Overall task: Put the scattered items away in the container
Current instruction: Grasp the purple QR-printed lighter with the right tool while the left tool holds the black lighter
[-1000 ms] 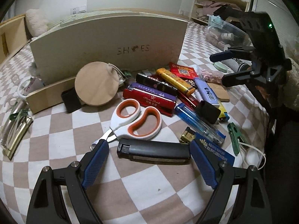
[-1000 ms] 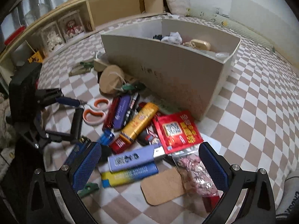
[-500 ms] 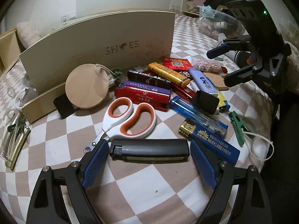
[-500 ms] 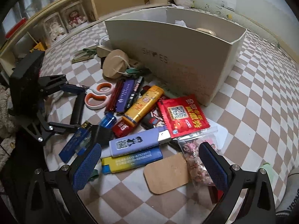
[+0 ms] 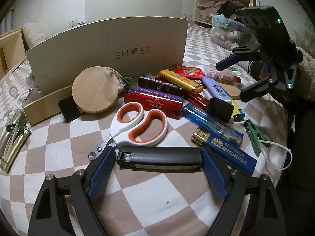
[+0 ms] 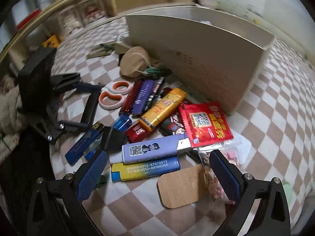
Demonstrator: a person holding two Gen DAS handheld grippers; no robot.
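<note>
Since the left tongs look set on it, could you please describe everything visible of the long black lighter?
The black lighter is a long, slim bar, glossy and plastic-looking, with a ridged cap at its left end. It lies flat and crosswise on the checked cloth, between the blue pads of the open left tongs, which flank both ends. Contact cannot be told. The scissors lie just beyond it.

A brown-and-white checkered bed cover (image 5: 137, 192) spreads across the near ground. Far behind stands a plain white wall (image 5: 49, 2) with white wall switches (image 5: 77, 21) and a pale rectangular headboard panel (image 5: 133, 6). A light wooden open shelf unit (image 5: 222, 2) holding folded cloth stands far right, and a low wooden cubby shelf (image 6: 82, 11) runs along the far left.
</note>
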